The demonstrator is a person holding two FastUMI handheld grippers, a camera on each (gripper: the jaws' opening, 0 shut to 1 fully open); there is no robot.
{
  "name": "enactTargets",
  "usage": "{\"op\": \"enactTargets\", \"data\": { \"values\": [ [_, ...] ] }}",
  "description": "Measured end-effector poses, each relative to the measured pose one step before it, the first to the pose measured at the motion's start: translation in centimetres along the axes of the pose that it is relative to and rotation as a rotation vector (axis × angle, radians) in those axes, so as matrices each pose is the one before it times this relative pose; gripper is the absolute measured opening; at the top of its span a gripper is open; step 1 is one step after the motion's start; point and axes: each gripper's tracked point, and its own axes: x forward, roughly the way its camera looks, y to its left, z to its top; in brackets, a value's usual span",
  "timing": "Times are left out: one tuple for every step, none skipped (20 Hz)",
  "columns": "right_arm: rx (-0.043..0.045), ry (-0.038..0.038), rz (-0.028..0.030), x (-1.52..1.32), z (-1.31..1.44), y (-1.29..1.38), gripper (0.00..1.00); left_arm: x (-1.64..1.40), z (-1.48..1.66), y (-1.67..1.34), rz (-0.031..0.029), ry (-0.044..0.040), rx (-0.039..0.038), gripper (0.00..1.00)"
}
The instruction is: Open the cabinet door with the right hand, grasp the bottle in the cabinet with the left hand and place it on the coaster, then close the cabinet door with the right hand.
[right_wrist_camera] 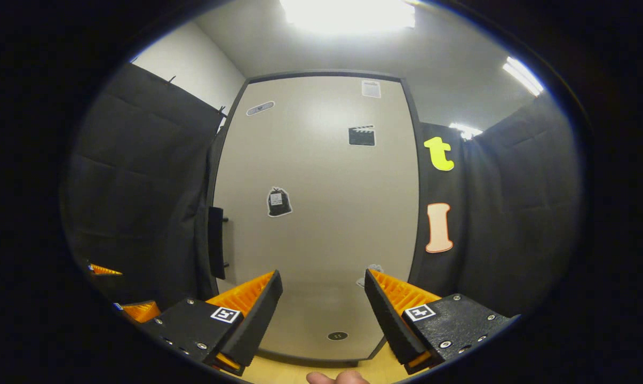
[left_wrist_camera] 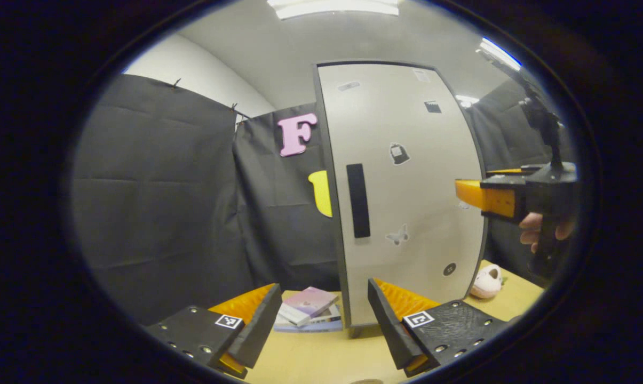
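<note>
I am holding my right gripper (right_wrist_camera: 321, 314) spread and empty before the closed pale grey cabinet door (right_wrist_camera: 321, 213); its upright black bar handle (right_wrist_camera: 216, 242) is sitting to the gripper's left. My left gripper (left_wrist_camera: 321, 320) is waiting unclenched over the wooden worktop (left_wrist_camera: 310, 357).

1. Bright ceiling lights (right_wrist_camera: 348, 13) above me blow out into white glare.
2. The cabinet door (right_wrist_camera: 321, 213) is evenly lit, its shadows soft.
3. Fisheye distortion bends straight edges; the rims darken and blur slightly.
</note>
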Motion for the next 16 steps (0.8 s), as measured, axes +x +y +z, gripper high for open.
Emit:
{"op": "enactTargets", "data": {
  "values": [
    [-0.00154, -0.00512, 0.01784, 0.556, 0.354, 1.261, 0.96, -0.768, -0.421, 0.969, 0.01111, -0.00337, 0.00096, 0.96],
    [-0.00449, -0.00166, 0.01583, 0.529, 0.122, 1.045, 0.96, -0.786, -0.340, 1.044, 0.01333, -0.00334, -0.00182, 0.93],
    [-0.00474, 0.00253, 0.01851, 0.695, 0.059, 1.270, 0.96, -1.073, -0.404, 1.251, 0.00945, -0.00423, -0.00601, 0.96],
    [0.00258, 0.00357, 0.02592, 0.776, 0.016, 1.645, 0.96, -0.653, -0.338, 1.065, 0.00953, -0.00253, -0.00950, 0.96],
    [0.01225, 0.00121, 0.03004, 0.636, 0.040, 1.462, 0.96, -0.767, -0.400, 0.952, 0.00865, 0.00246, -0.00876, 0.96],
    [0.01717, 0.00242, 0.03563, 0.802, 0.046, 1.655, 0.96, -0.519, -0.512, 0.640, 0.00688, 0.00458, -0.00622, 0.93],
    [0.01103, 0.00715, 0.02740, 1.006, 0.021, 1.557, 0.96, -0.417, -0.590, 0.847, 0.01579, 0.00812, -0.00163, 0.93],
    [-0.00004, 0.00541, 0.01187, 0.880, -0.067, 0.944, 0.94, -0.367, -0.691, 0.842, 0.01906, 0.01038, -0.00274, 0.93],
    [-0.00634, 0.01170, 0.00518, 0.937, -0.087, 0.895, 0.96, -0.445, -0.515, 0.649, 0.01460, 0.00878, -0.00857, 0.96],
    [-0.00340, 0.01510, 0.00959, 0.985, -0.245, 0.972, 0.95, -0.372, -0.486, 0.432, 0.01367, 0.00795, -0.01017, 0.93],
    [0.00186, 0.01483, 0.00836, 0.915, -0.221, 0.769, 0.95, -0.348, -0.377, 0.352, 0.00329, 0.00396, -0.00475, 0.93],
    [0.00081, 0.01051, 0.00383, 0.729, -0.187, 0.709, 0.95, -0.412, -0.355, 0.420, 0.00742, -0.00040, 0.00152, 0.93],
    [-0.00004, 0.00476, 0.00178, 0.726, -0.104, 0.496, 0.94, -0.260, -0.300, 0.771, 0.01192, -0.00116, -0.00011, 0.96],
    [-0.01112, 0.00469, 0.00438, 0.723, -0.155, 0.424, 0.93, -0.466, -0.374, 0.911, 0.01351, 0.00473, -0.00142, 0.93],
    [-0.02732, 0.00368, -0.00292, 0.617, -0.112, 0.345, 0.91, -0.277, -0.300, 1.010, 0.01299, 0.00682, 0.00057, 0.93],
    [-0.03302, 0.00553, -0.00524, 0.737, -0.349, 0.242, 0.89, -0.270, -0.365, 1.020, 0.01350, 0.00402, 0.00293, 0.96]
  ]
}}
